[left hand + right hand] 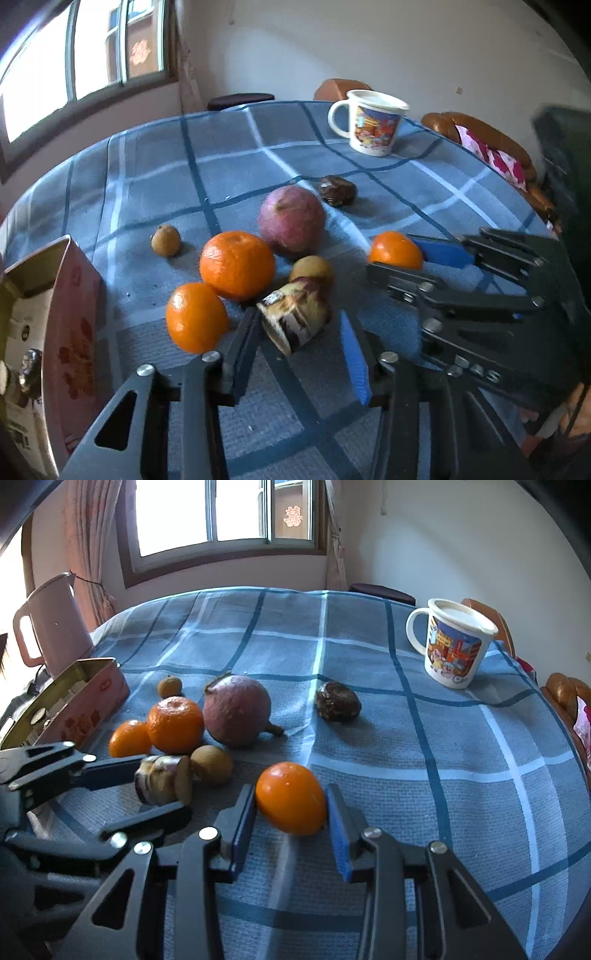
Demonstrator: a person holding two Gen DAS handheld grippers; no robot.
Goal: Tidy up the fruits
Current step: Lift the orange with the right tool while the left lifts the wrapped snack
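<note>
Your right gripper has its jaws closed against a small orange, one pad on each side of it, the fruit resting on the desk near its front edge. In the left wrist view the same orange sits between the right gripper's blue pad and dark finger.

Your left gripper has its jaws apart around a short, streaked brown-and-cream piece of fruit lying on its side. The left pad is close beside it; the right pad stands clear of it. Whether the left pad touches cannot be told.

Just behind that piece lies a small tan fruit. Left of it, two oranges sit touching each other, the nearer orange just beside the left finger. A large reddish fruit stands behind them. A small brown fruit lies apart to the left, and a dark wrinkled fruit lies farther back.

An open pink tin sits at the desk's left edge, near the oranges. A pink kettle stands behind it. A cartoon-printed mug stands at the far right, well apart from the fruit.
</note>
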